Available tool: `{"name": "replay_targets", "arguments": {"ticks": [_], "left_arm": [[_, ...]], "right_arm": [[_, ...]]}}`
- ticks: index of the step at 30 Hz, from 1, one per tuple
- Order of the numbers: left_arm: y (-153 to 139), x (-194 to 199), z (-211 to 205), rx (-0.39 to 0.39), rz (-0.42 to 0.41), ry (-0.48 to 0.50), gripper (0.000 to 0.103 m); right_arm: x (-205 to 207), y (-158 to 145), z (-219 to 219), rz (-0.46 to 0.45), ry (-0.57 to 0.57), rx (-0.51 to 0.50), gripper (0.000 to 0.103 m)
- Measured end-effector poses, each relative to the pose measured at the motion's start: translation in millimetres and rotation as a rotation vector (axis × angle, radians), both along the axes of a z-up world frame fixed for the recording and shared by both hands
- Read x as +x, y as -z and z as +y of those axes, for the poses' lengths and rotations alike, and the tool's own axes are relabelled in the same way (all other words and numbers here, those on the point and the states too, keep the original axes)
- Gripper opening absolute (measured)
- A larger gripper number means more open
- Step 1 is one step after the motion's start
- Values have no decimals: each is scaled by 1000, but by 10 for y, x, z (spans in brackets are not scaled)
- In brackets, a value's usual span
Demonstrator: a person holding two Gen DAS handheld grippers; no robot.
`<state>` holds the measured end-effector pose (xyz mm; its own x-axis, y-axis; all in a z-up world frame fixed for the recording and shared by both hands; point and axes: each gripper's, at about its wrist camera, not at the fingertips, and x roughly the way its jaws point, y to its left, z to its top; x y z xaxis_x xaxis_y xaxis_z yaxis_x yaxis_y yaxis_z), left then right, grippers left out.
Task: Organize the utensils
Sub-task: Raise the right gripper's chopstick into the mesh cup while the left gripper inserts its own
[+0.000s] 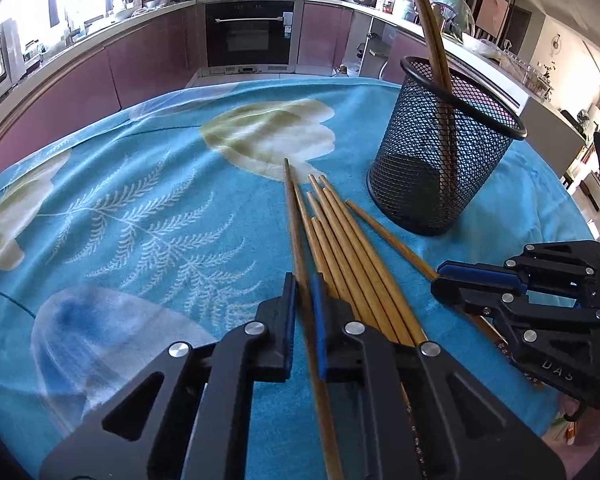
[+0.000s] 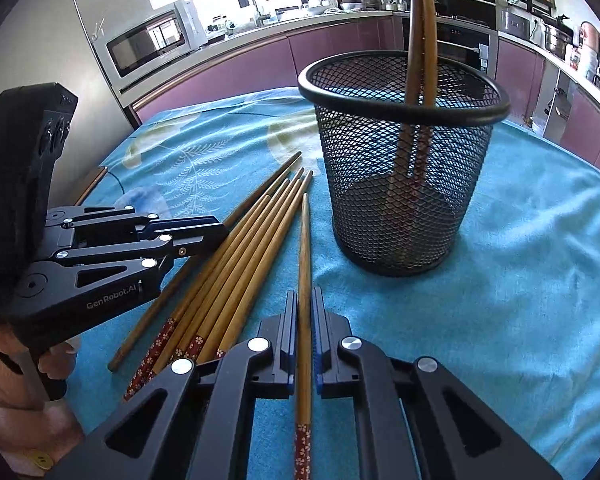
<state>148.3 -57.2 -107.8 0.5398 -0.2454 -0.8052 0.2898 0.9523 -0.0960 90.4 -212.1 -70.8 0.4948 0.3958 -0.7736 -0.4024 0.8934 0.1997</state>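
Note:
A black mesh cup (image 1: 440,168) (image 2: 400,184) stands upright on the blue flowered cloth, with two brown chopsticks (image 2: 420,40) leaning inside it. Several wooden chopsticks (image 1: 352,248) (image 2: 240,264) lie side by side on the cloth near the cup. My left gripper (image 1: 303,284) (image 2: 222,230) is shut on a darker chopstick (image 1: 294,216) at the left edge of that bundle. My right gripper (image 2: 304,296) (image 1: 438,280) is shut on a single chopstick (image 2: 305,240) with a red patterned end, lying apart on the bundle's right side, its tip pointing toward the cup.
The blue cloth (image 1: 140,200) covers the whole table, and its far edge drops toward purple kitchen cabinets with an oven (image 1: 252,32). A microwave (image 2: 152,44) sits on the counter at the left. A person's hand (image 2: 56,360) holds the left gripper's handle.

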Motion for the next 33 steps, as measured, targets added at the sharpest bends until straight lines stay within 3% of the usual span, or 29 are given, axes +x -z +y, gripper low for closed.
{"name": "replay_targets", "arguments": {"ticks": [9, 17, 28, 33], "left_arm": [[-159, -148, 101, -44, -27, -1, 8], [-479, -326, 260, -152, -55, 56, 8], [-1058, -599, 431, -273, -175, 98, 8], [-1252, -636, 459, -286, -216, 102, 8]], "right_arm": [[-104, -131, -72, -25, -19, 38, 6], [-274, -428, -192, -98, -54, 129, 6], [-354, -788, -444, -183, -19, 222, 6], [-351, -926, -540, -225, -7, 243, 6]]}}
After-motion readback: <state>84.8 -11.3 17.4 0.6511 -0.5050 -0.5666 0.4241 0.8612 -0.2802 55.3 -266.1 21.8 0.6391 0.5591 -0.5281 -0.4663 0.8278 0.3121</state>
